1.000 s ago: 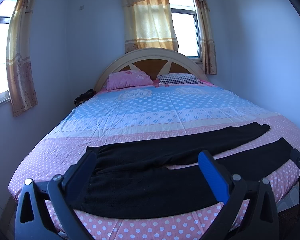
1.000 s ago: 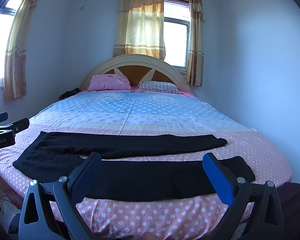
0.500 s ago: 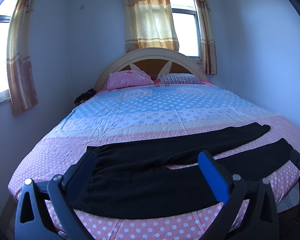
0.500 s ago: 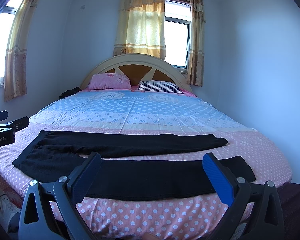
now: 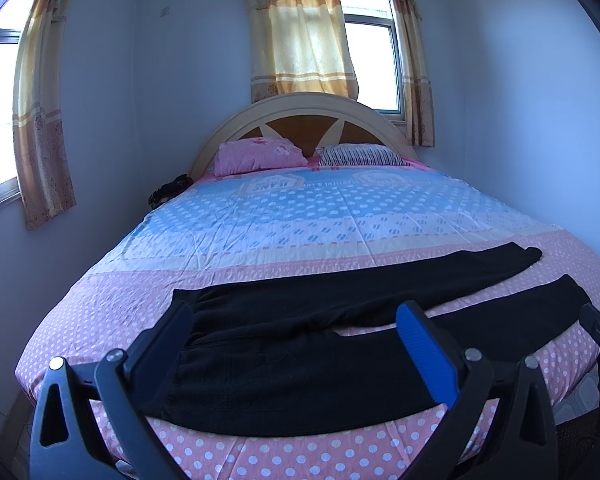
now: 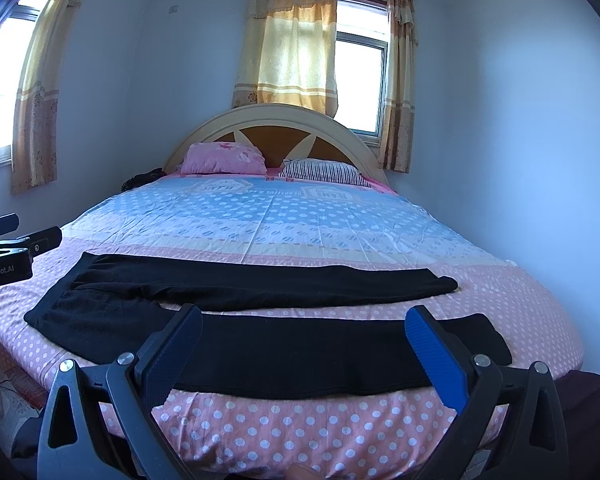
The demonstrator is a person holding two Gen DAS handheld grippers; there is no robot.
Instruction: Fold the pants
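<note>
Black pants (image 5: 300, 344) lie flat, unfolded, across the foot of the bed (image 5: 340, 216), legs apart. Left gripper (image 5: 296, 320) has jaws spread wide, holding nothing, waist end just ahead and below it. Right gripper (image 6: 304, 324) likewise spread and empty, nearer pant leg straight ahead between its fingers. Neither touches the cloth.

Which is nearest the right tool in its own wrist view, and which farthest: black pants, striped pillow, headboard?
1. Black pants, spread flat across the foot of the bed, just beyond the open right tool.
2. Striped pillow, far end, right of centre.
3. Headboard, behind the pillow.
</note>
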